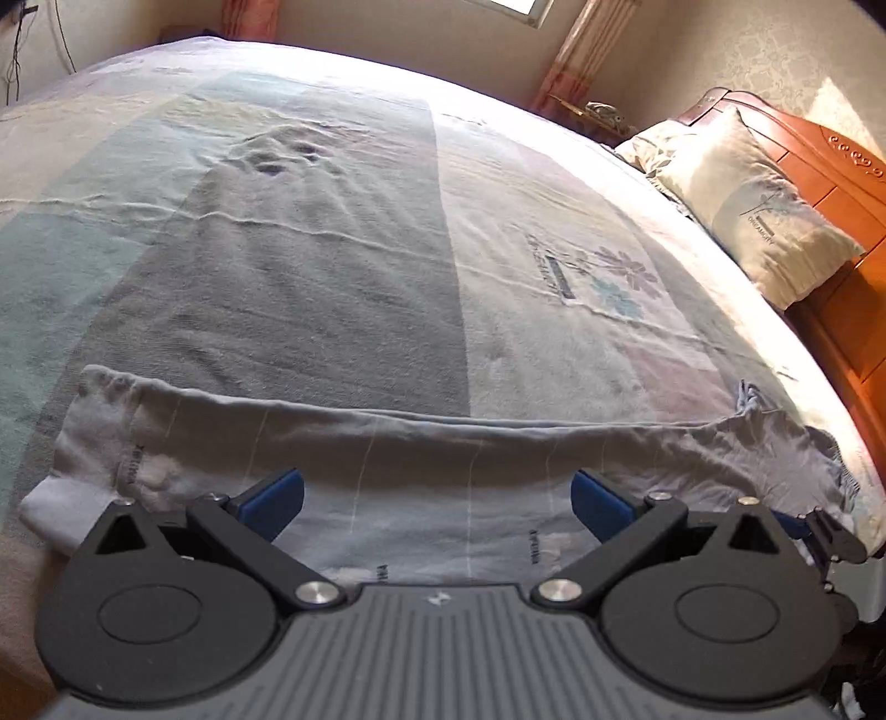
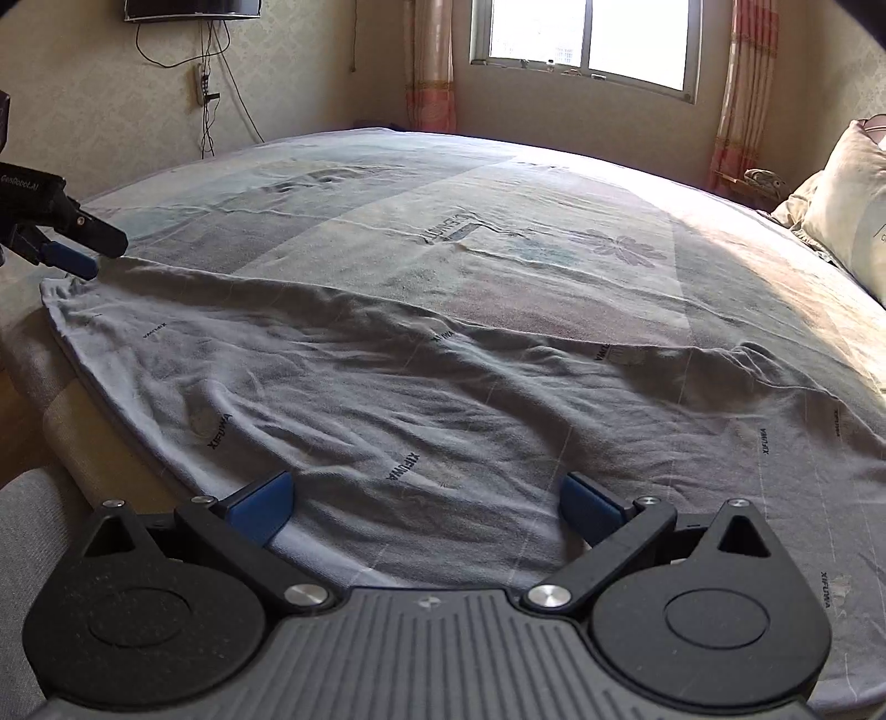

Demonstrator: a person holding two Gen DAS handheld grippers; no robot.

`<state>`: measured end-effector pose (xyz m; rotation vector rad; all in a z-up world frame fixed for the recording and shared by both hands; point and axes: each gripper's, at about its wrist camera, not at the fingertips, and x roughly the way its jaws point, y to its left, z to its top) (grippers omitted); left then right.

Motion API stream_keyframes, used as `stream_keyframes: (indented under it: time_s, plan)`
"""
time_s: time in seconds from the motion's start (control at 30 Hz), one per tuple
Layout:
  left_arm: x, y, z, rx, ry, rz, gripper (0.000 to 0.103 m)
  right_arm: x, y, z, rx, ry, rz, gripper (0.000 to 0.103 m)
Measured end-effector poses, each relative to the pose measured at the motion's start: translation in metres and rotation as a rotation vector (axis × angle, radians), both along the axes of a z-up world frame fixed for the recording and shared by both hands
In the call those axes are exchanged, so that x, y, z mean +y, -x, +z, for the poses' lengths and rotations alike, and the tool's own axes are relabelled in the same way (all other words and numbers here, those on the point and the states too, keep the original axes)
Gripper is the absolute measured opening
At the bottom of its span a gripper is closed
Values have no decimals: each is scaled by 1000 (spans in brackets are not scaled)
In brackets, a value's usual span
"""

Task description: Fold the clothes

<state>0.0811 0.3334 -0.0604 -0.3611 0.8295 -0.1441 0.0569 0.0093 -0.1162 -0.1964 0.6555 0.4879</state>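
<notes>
Hovering over the grey garment [image 2: 387,399] spread on the bed [image 2: 498,183], I had the left hand-held gripper [image 1: 437,498] and right hand-held gripper [image 2: 426,498] both released, grasping nothing.

Pillow [image 2: 847,205] and television [image 2: 191,10] cut by edges.

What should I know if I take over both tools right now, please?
Left tool: open, empty, over the garment, near its left end.
Right tool: open, empty, over the garment's near edge.
The garment lies spread lengthwise along the bed's near edge, wrinkled.
Done: laid out, apparently. Left: no fold visible yet; grip an edge and start folding.
</notes>
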Motion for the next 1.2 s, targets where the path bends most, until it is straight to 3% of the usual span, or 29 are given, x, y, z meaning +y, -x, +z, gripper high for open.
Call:
stream_keyframes:
  time_s: [0.17,0.37,0.5,0.6,0.7,0.83,0.93,1.1,1.2]
  plan:
    - [-34,-33,-12,-7,28,-115,102,0,-1,-1,-6,-2,5,103]
    - [-22,-41,-25,-20,35,-40,101,-1,1,-2,-20,-7,7,103]
    - [-21,-22,-11,-32,-56,-9,101,-2,1,-3,-24,-10,7,103]
    - [-15,3,-13,-50,-76,-16,102,-2,2,-3,-28,-11,6,103]
    - [6,28,-27,-13,-51,71,101,-2,2,-3,-30,-12,5,103]
    - [33,56,-26,-50,52,149,102,-2,3,-3,-32,-13,3,103]
    - [50,63,-18,-93,49,205,102,-2,3,-3,-34,-13,2,103]
    - [77,68,-32,-80,105,316,101,-1,3,-3,-33,-12,0,103]
    - [76,69,-28,-82,94,299,102,-2,3,-3,-36,-13,0,103]
